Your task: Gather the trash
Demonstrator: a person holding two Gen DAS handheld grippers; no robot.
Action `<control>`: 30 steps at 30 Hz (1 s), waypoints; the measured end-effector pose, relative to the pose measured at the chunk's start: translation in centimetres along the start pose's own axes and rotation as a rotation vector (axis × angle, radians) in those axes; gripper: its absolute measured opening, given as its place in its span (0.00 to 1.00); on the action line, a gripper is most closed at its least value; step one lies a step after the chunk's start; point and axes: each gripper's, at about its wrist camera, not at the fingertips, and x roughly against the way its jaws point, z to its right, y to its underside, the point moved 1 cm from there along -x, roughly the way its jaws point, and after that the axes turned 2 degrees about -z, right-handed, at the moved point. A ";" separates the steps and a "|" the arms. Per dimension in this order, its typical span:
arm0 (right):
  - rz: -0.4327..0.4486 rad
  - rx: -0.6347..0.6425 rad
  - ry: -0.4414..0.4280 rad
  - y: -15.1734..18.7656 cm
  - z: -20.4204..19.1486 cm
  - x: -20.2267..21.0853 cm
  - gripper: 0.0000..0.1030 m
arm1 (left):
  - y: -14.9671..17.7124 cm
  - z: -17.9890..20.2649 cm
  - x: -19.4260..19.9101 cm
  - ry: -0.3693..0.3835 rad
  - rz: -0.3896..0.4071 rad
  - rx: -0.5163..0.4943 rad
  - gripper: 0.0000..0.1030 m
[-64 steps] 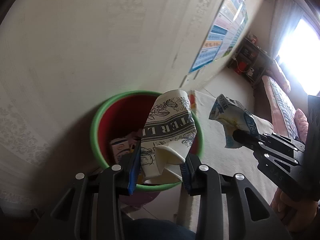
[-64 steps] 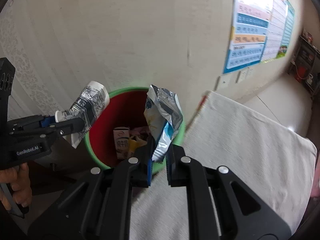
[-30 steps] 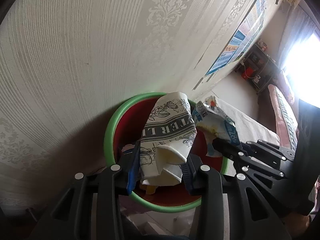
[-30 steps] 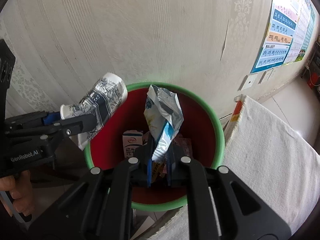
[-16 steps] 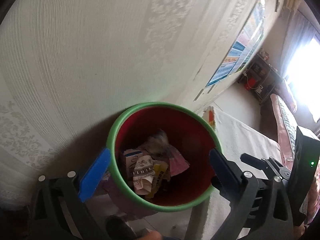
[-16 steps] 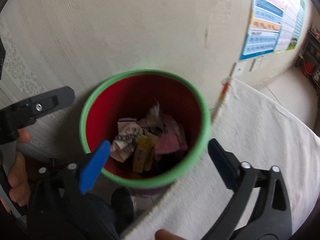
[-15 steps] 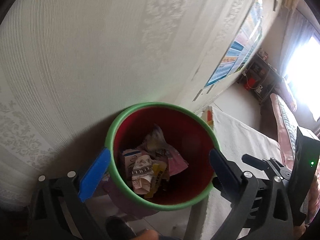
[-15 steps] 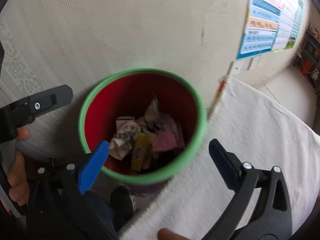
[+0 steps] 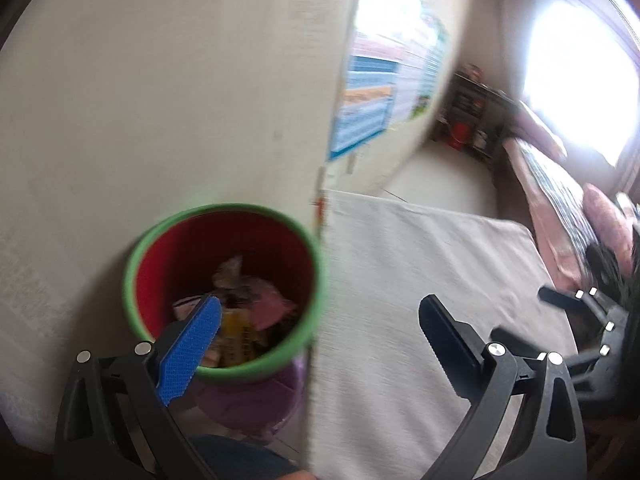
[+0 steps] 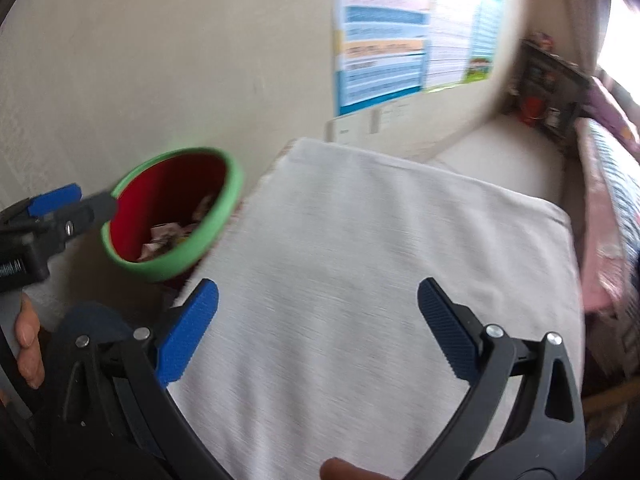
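Observation:
A red bin with a green rim [image 9: 224,216] [image 10: 228,192] stands against the wall, beside a table under a white cloth [image 9: 420,264] [image 10: 360,240]. Crumpled trash [image 9: 244,312] [image 10: 168,236] lies at its bottom: paper, a yellow piece, a pink wrapper. My left gripper [image 9: 316,332] is open and empty, its left blue pad over the bin's near rim, its right pad over the cloth. My right gripper [image 10: 316,312] is open and empty above the cloth, to the right of the bin. The left gripper's tip [image 10: 60,204] shows at the bin's left side in the right wrist view.
A pale wall with a blue and white poster [image 9: 384,96] [image 10: 400,52] rises behind the bin. A dark shelf [image 10: 548,80] and a bed with pink bedding [image 9: 560,208] lie to the right. A person's hand [image 10: 28,344] holds the left gripper's handle.
Both grippers opened and dropped the paper cup and the foil wrapper into the bin. Since then both have swung right, away from the bin and over the cloth.

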 end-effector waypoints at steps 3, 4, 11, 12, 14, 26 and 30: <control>0.025 -0.046 0.043 1.4 3.1 1.8 0.95 | 0.9 3.8 -0.1 -0.005 -0.007 -0.078 0.92; 0.035 -0.062 0.057 1.8 4.0 2.3 0.95 | 1.3 5.0 0.0 -0.002 0.001 -0.097 0.92; 0.098 -0.139 0.111 4.6 8.4 4.5 0.95 | 3.3 9.7 0.2 0.048 0.023 -0.142 0.92; 0.106 -0.147 0.117 5.0 8.8 4.7 0.95 | 3.6 10.2 0.3 0.045 0.025 -0.146 0.92; 0.122 -0.163 0.125 5.7 9.3 4.9 0.95 | 4.3 10.9 0.5 0.041 0.041 -0.154 0.92; 0.147 -0.200 0.164 8.8 10.7 5.4 0.95 | 6.5 11.9 -0.8 0.021 0.026 -0.162 0.92; 0.154 -0.205 0.179 9.3 10.8 5.6 0.95 | 6.7 12.5 -0.7 0.036 0.040 -0.178 0.92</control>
